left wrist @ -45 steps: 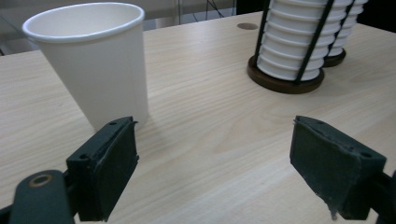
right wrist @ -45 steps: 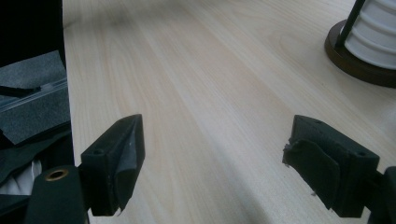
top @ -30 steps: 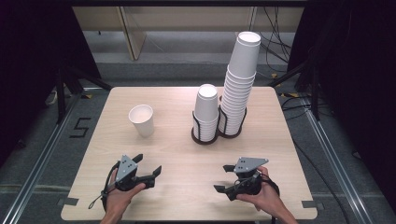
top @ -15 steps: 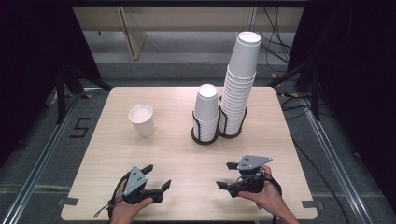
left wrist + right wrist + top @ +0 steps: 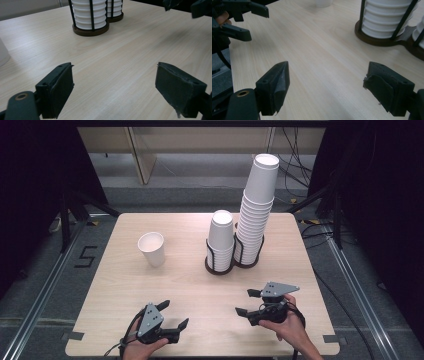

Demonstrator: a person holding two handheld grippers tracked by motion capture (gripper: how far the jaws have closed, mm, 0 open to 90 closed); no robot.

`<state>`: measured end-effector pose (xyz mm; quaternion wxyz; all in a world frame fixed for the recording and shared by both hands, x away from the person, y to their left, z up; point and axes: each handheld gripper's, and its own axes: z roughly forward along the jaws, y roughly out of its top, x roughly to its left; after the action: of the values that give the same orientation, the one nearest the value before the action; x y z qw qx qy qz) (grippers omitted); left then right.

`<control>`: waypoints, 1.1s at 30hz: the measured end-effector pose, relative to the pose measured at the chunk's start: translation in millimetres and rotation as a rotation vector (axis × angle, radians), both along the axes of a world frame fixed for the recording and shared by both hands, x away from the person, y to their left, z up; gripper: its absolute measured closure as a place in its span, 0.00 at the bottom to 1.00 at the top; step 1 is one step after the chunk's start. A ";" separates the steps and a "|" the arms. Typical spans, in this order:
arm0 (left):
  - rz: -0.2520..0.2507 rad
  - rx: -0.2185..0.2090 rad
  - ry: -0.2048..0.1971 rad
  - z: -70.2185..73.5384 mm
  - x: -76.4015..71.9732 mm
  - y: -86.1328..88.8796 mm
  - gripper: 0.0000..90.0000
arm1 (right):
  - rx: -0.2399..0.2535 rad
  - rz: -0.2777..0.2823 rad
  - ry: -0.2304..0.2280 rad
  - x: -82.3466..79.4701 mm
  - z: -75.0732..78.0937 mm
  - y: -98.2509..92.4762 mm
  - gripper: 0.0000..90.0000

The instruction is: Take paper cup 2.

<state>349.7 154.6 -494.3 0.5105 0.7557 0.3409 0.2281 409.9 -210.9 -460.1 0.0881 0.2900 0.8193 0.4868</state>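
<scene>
A single white paper cup [image 5: 152,248] stands upright on the left half of the wooden table [image 5: 300,245]. A short stack of white cups [image 5: 221,237] and a tall stack [image 5: 257,202] sit side by side in a black wire holder [image 5: 220,268] at the table's middle. My left gripper [image 5: 174,314] is near the front edge, open, with bare wood between its jaws [image 5: 115,87]. My right gripper [image 5: 244,302] rests at the front right, also open and holding nothing [image 5: 327,87]. The two grippers point towards each other, with the short stack [image 5: 90,15] beyond them.
The table's front edge [image 5: 200,355] runs just under both hands. Bare wood lies between the grippers and the holder. Dark stands and cables surround the table on the floor. The other hand's gripper [image 5: 237,20] appears at the upper left of the right gripper view.
My left gripper has slid to the right and a little nearer the front edge. The right gripper has stayed almost still. Cups and holder have not moved.
</scene>
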 end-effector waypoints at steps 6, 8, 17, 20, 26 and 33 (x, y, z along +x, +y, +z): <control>0.004 -0.014 0.006 -0.1 1.2 1.0 0.16 | 0.036 -0.047 -0.024 1.0 18.9 -8.4 0.22; -0.001 -0.013 0.004 -0.8 2.4 0.9 0.16 | 0.042 -0.061 -0.070 5.9 26.3 -12.0 0.22; -0.005 -0.003 0.017 -1.9 2.0 -0.7 0.16 | 0.086 -0.180 -0.100 20.0 62.9 -33.4 0.19; -0.012 -0.006 0.015 -2.9 3.1 -0.7 0.16 | 0.072 -0.194 -0.111 25.5 80.1 -38.4 0.17; -0.005 -0.002 0.023 -2.5 3.2 -0.5 0.16 | 0.091 -0.234 -0.160 44.2 109.5 -45.4 0.17; -0.010 -0.003 0.028 -3.7 4.1 -0.2 0.16 | 0.116 -0.272 -0.219 66.4 140.5 -44.7 0.17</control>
<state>353.8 154.4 -497.9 0.5078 0.7600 0.3444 0.2143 476.3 -255.7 -319.5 0.2249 0.3479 0.7287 0.5454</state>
